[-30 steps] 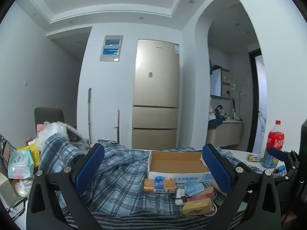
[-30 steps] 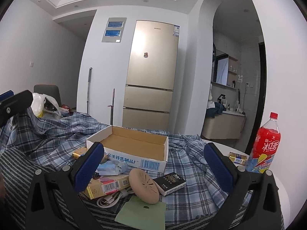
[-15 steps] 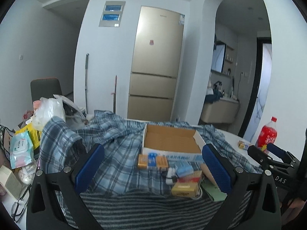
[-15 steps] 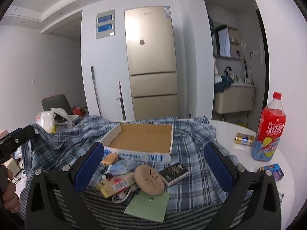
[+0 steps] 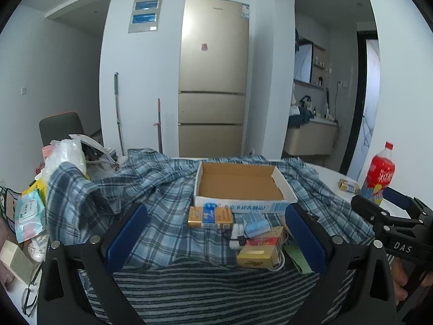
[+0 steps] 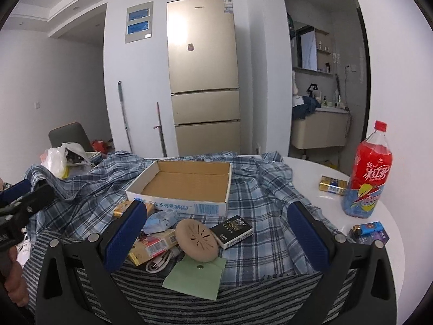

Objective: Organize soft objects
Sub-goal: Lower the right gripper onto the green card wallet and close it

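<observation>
Both hand-held grippers, left (image 5: 216,239) and right (image 6: 216,233), spread wide, holding nothing. Risk: tugging plaid shirt (image 6: 259,205) tips cardboard box (image 6: 186,187) + small items resting on it.

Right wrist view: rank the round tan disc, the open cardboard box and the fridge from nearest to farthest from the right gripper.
1. Round tan disc: nearest, on the plaid cloth between the open fingers of the right gripper, slightly left.
2. Open cardboard box: behind the disc, mid-table.
3. Fridge: farthest, against the back wall.
</observation>
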`<action>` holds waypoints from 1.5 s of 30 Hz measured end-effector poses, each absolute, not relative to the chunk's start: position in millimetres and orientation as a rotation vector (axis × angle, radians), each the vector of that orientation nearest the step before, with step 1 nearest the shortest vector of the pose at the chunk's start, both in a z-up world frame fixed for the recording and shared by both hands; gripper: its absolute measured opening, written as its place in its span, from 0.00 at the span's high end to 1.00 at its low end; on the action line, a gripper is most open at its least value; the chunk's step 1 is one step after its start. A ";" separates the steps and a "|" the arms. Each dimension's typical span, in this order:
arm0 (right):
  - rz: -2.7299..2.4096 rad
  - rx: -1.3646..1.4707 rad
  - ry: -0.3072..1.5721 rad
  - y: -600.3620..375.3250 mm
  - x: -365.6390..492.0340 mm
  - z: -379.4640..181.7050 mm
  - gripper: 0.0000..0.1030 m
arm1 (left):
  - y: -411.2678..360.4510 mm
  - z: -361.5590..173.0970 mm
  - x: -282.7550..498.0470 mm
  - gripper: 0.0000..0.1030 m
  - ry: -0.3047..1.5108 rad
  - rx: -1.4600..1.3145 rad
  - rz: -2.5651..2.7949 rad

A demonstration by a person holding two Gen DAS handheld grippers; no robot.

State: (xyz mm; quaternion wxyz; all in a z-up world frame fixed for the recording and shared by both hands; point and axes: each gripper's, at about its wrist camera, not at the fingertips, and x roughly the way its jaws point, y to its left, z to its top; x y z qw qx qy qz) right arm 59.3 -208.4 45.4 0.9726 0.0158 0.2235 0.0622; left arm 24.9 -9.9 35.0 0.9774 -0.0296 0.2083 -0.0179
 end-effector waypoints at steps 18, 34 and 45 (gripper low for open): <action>0.179 0.087 0.864 -189.0 101.8 -33.5 0.08 | -18.3 -12.3 70.7 0.00 0.579 -0.026 -0.105; 0.106 0.061 1.041 -170.4 136.2 -70.7 0.11 | -15.5 -49.5 97.1 0.03 0.729 -0.007 -0.109; 0.085 0.035 1.029 -170.8 132.0 -67.8 0.31 | -16.6 -45.5 92.8 0.03 0.711 -0.010 -0.124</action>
